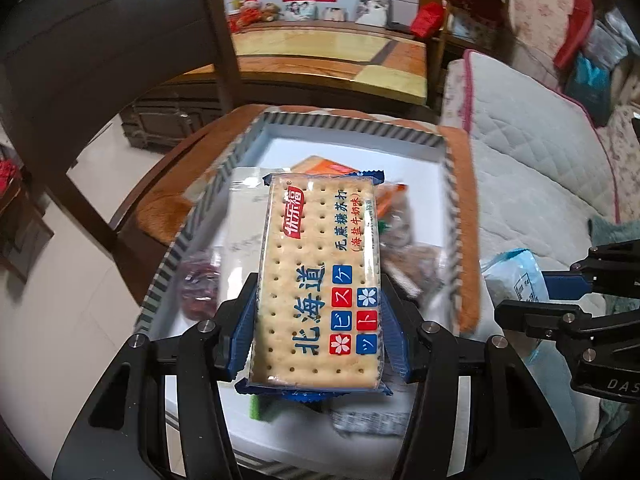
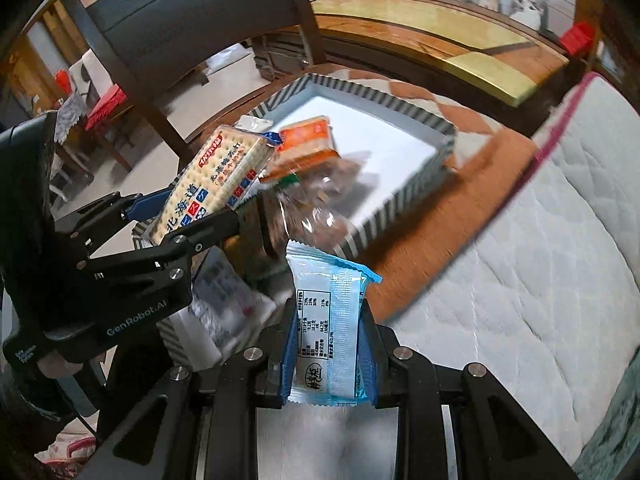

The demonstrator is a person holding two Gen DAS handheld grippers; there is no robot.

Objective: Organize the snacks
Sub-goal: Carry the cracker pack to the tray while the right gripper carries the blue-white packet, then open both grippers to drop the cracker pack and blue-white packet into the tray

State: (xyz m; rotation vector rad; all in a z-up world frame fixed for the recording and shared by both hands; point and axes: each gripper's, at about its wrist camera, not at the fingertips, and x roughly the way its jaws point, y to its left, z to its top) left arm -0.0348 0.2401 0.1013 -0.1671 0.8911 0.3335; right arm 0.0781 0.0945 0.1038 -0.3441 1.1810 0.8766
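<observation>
My left gripper (image 1: 320, 320) is shut on a cracker packet (image 1: 320, 280) with blue ends, held above the striped box (image 1: 352, 130). The same packet (image 2: 216, 184) and the left gripper (image 2: 192, 220) show at the left of the right wrist view. My right gripper (image 2: 326, 344) is shut on a light-blue and white snack packet (image 2: 328, 320), held upright beside the box's near corner. In the left wrist view the right gripper (image 1: 560, 292) enters from the right with that packet (image 1: 516, 276). An orange packet (image 2: 308, 140) and clear-wrapped brown snacks (image 2: 320, 184) lie in the box.
The striped box's rim (image 2: 400, 196) rests on an orange mat (image 2: 480, 184) on a quilted white mattress (image 2: 540, 280). A dark chair (image 1: 80, 60) stands to the left. A wooden bench (image 1: 320, 60) lies behind. Other wrapped snacks (image 2: 224, 296) lie under the left gripper.
</observation>
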